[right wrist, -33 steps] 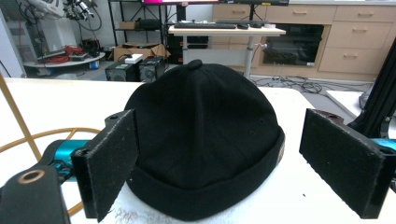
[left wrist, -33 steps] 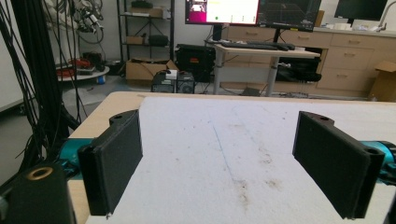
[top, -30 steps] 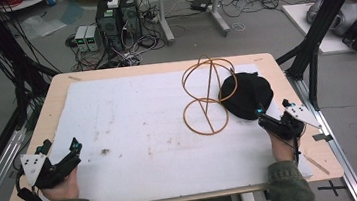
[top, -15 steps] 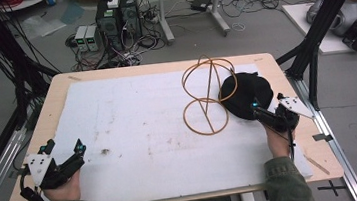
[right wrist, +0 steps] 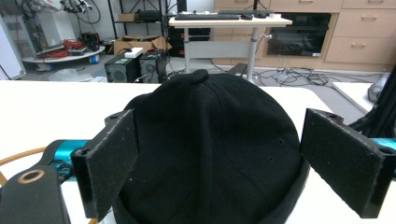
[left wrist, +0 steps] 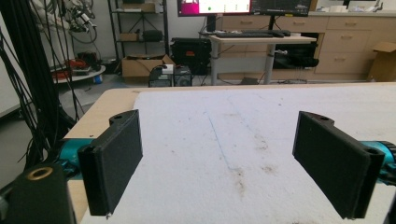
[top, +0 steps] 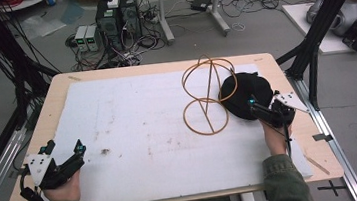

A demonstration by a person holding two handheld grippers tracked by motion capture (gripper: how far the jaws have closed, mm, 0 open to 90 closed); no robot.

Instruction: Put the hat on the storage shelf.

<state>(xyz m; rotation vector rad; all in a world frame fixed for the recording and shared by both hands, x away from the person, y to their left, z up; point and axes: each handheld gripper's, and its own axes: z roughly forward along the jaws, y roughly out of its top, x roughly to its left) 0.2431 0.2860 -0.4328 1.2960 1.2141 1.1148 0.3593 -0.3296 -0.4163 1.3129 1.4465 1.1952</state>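
Fingers (right wrist: 112, 163) of the right gripper (top: 263, 110) stand spread on either side of a black cap (right wrist: 210, 154) lying at the worktop's (top: 129, 85) right beside a wire stand (top: 208, 95), not yet gripped, while the left gripper (top: 65, 162) idles open near the front-left corner.

right gripper (top: 253, 103): moved forward, its spread jaws now flanking the near side of the black cap (right wrist: 210, 149) | left gripper (top: 69, 159): slid slightly back toward the table's near edge, jaws apart

High view overlooks table (top: 135, 135); gripper views skim it
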